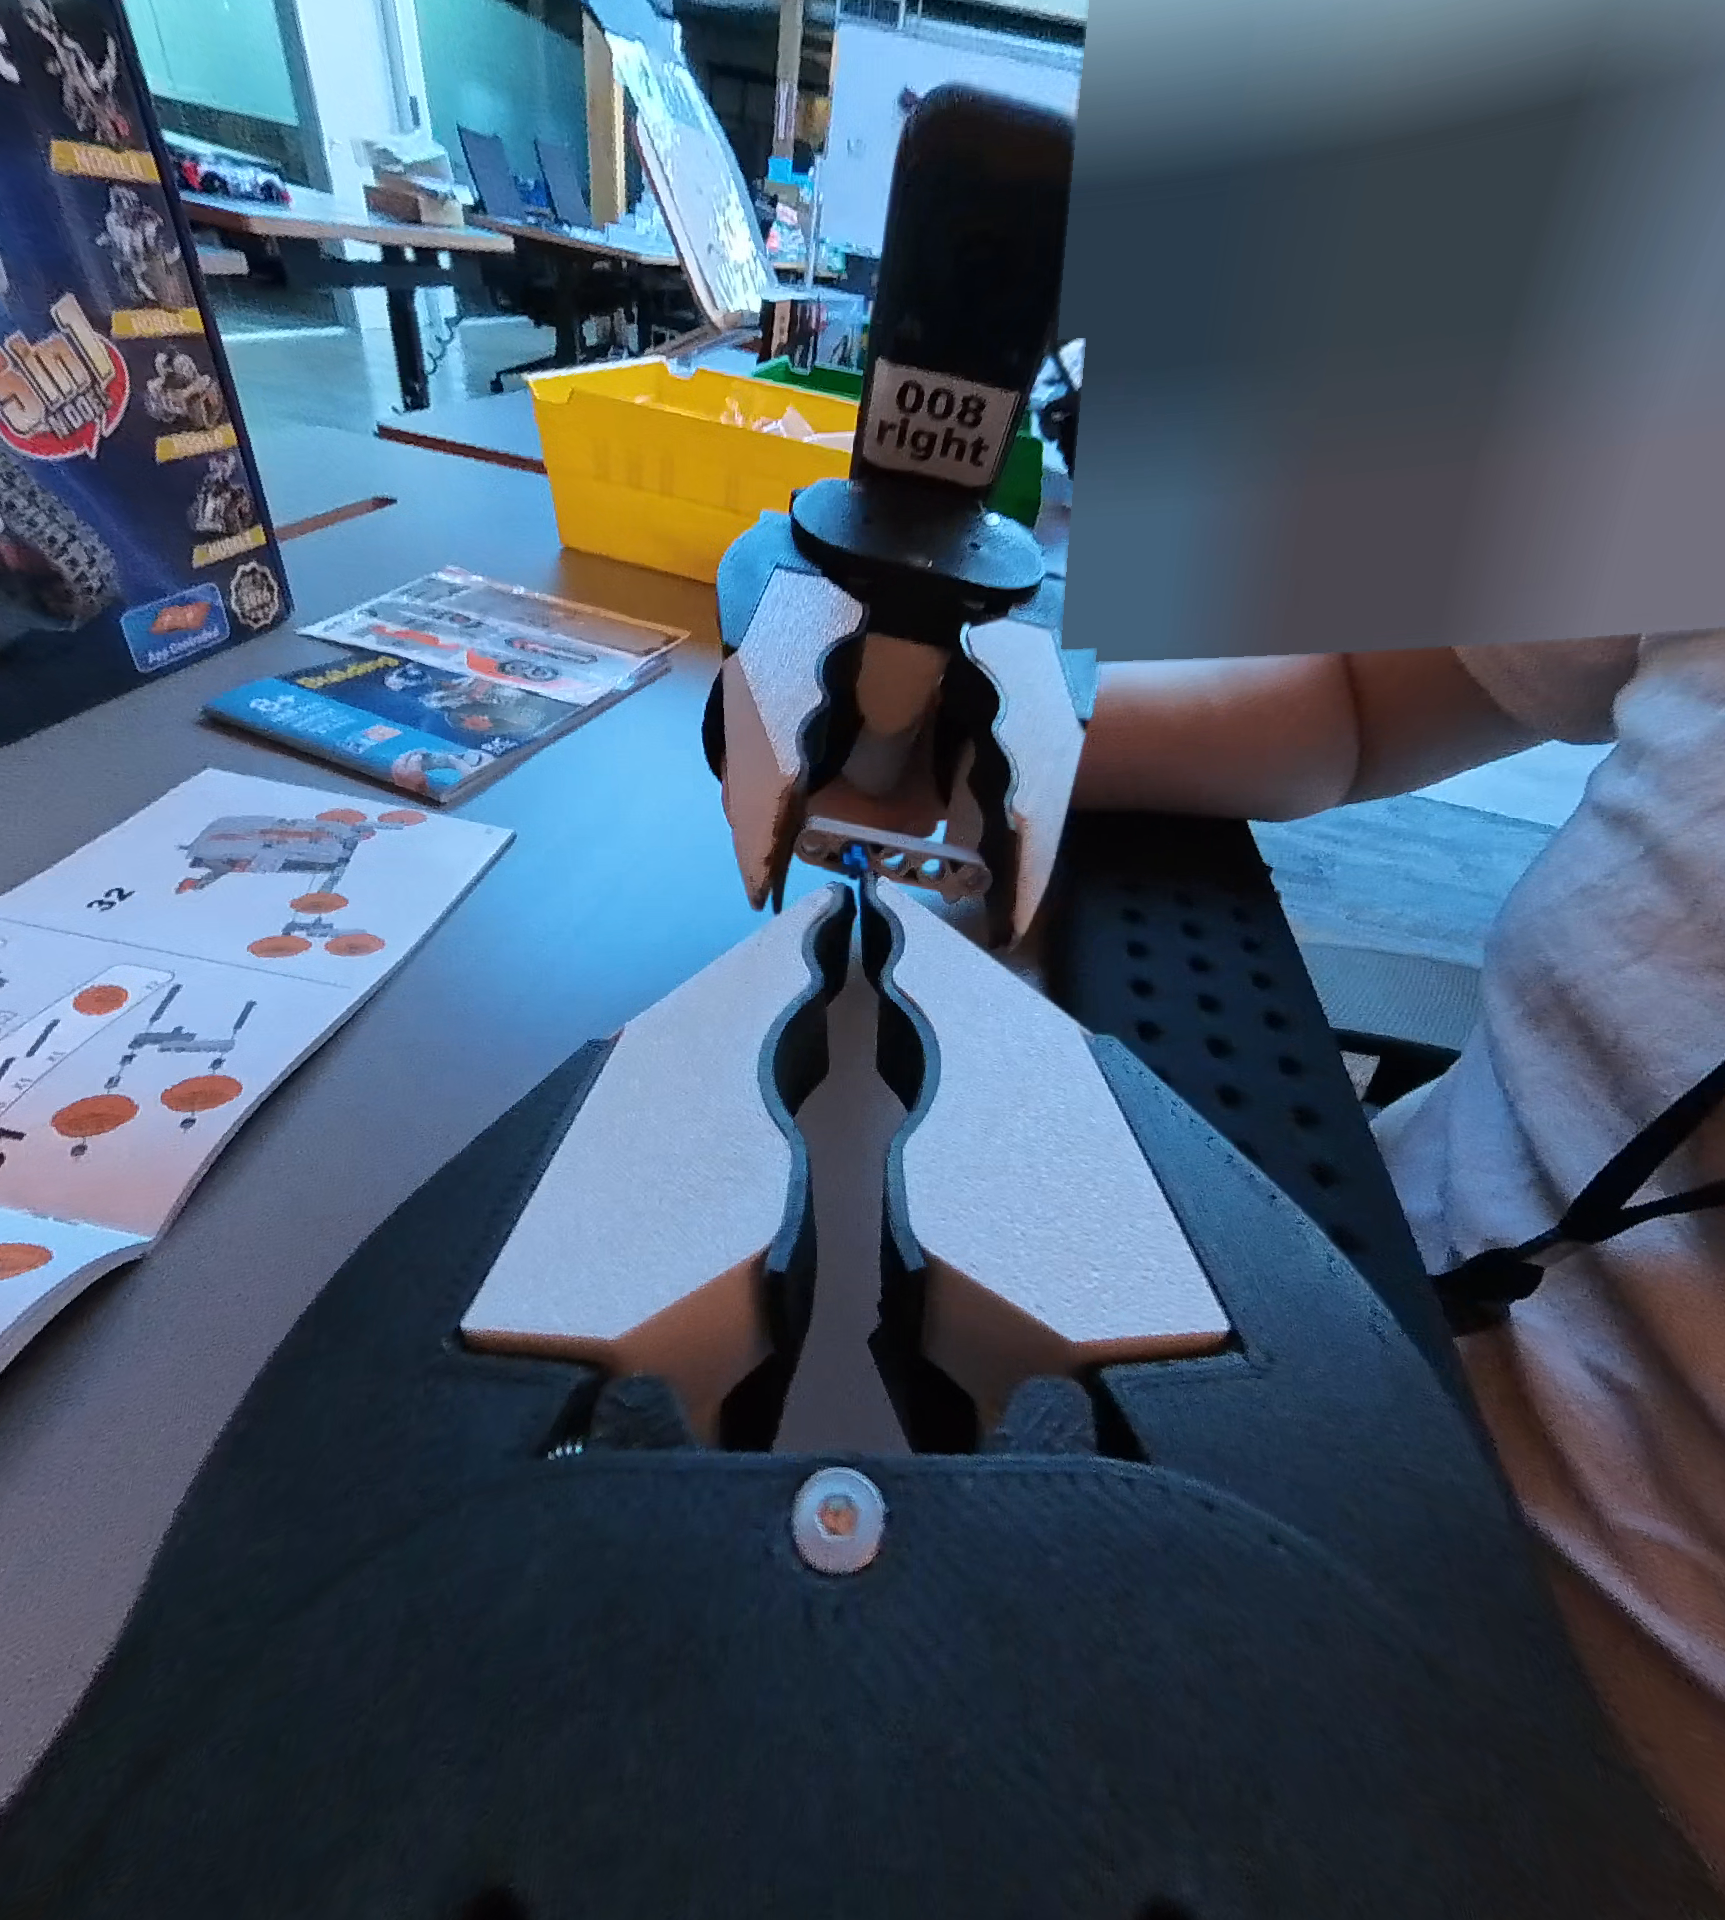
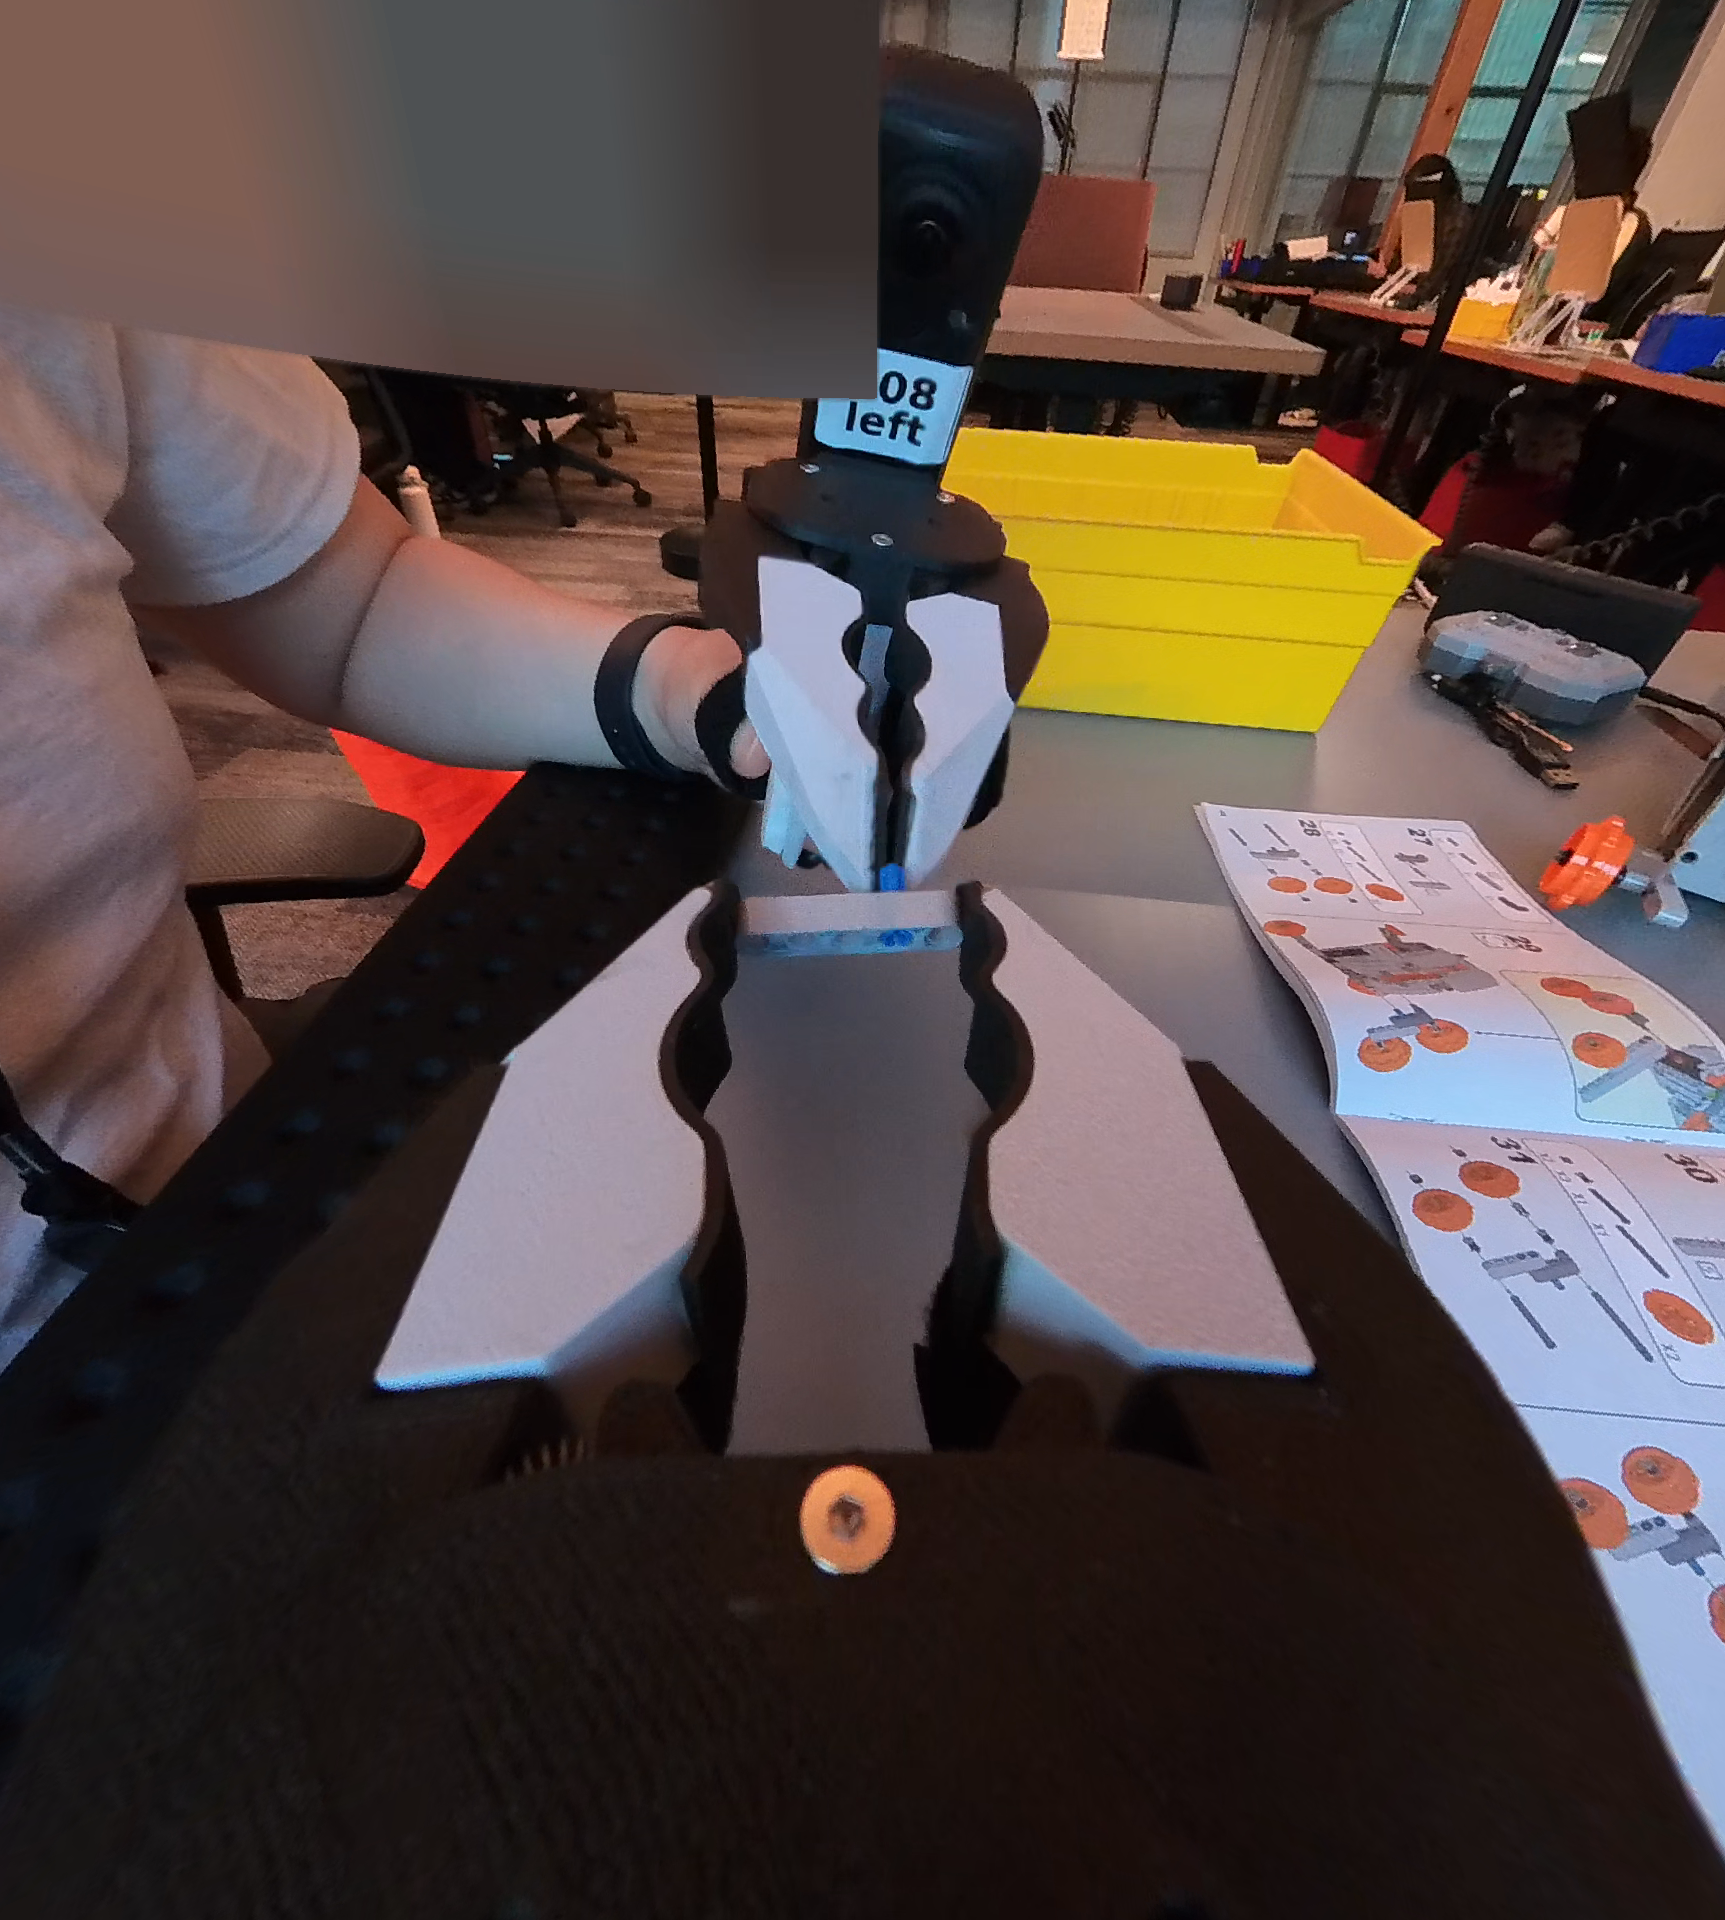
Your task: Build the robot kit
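Note:
My right gripper (image 2: 850, 920) is shut on a short grey beam with holes (image 2: 816, 940), held crosswise between its fingertips above the table edge. It also shows in the left wrist view (image 1: 889, 868), facing me with the beam (image 1: 925, 857). My left gripper (image 1: 863, 902) is shut on a small blue pin (image 1: 853, 857), and the pin's end meets a hole in the beam. In the right wrist view the left gripper (image 2: 887, 868) points down at the beam with the blue pin (image 2: 889, 876) at its tip. A person's hands hold both grippers.
An open instruction booklet (image 1: 162, 987) (image 2: 1523, 1039) lies on the grey table. A yellow bin (image 2: 1180, 582) stands behind. A black perforated plate (image 2: 442, 987) lies by the person. A printed box (image 1: 58, 364), a grey hub (image 2: 1533, 665) and a part-built model with an orange wheel (image 2: 1585, 868) stand around. Less than 4 cm separates the two grippers' tips.

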A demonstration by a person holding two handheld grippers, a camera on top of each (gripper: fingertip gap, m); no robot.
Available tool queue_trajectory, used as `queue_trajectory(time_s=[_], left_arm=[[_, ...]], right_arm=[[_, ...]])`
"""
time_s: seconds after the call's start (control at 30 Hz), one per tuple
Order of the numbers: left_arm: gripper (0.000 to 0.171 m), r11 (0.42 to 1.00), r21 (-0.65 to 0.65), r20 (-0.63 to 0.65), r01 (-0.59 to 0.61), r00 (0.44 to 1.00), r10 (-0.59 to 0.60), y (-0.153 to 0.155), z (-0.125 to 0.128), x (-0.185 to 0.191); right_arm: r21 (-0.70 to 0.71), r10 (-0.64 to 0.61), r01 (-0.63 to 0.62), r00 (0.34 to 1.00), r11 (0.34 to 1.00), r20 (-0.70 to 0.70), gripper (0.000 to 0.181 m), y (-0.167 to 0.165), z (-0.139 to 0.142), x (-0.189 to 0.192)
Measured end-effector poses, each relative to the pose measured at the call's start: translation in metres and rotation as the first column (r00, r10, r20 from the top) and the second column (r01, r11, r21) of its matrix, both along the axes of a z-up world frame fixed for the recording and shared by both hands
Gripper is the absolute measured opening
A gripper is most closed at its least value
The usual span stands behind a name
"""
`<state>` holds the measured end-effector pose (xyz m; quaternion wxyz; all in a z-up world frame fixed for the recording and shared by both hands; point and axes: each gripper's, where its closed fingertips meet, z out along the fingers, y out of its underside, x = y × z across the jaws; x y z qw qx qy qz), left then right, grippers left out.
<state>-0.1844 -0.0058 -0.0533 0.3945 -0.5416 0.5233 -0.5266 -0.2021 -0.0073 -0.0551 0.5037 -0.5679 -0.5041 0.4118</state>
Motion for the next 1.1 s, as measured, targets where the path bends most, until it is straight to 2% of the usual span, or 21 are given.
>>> queue_trajectory(time_s=[0.1, 0.23, 0.47, 0.67, 0.97, 1.1], left_arm=[[0.006, 1.000, -0.004, -0.013, 0.002, 1.000, -0.002, -0.001, -0.003, 0.002], [0.001, 1.000, 0.024, -0.025, -0.006, 1.000, 0.007, 0.000, -0.005, 0.001], [0.005, 1.000, 0.019, -0.056, 0.004, 0.998, -0.003, 0.000, -0.011, 0.001], [0.002, 0.992, 0.122, -0.101, -0.046, 0.993, 0.058, 0.004, -0.019, 0.002], [0.001, 0.996, 0.091, -0.125, -0.019, 0.992, 0.030, 0.001, -0.023, 0.001], [0.001, 1.000, 0.029, -0.110, -0.004, 0.994, 0.007, 0.000, -0.021, -0.001]], right_arm=[[0.007, 0.000, -0.001, 0.999, 1.000, 0.042, 0.042, -0.001, -0.007, -0.003], [0.014, 0.001, -0.002, 0.998, 1.000, 0.060, 0.042, -0.001, -0.010, -0.004], [0.016, -0.015, 0.014, 0.997, 1.000, 0.078, 0.042, 0.002, -0.014, -0.004], [0.003, -0.022, 0.022, 0.994, 1.000, 0.110, 0.042, 0.004, -0.021, -0.002], [0.017, -0.013, 0.011, 0.988, 1.000, 0.152, 0.042, 0.001, -0.027, -0.004], [0.061, -0.038, 0.029, 0.989, 0.998, 0.143, 0.042, 0.002, -0.023, -0.006]])
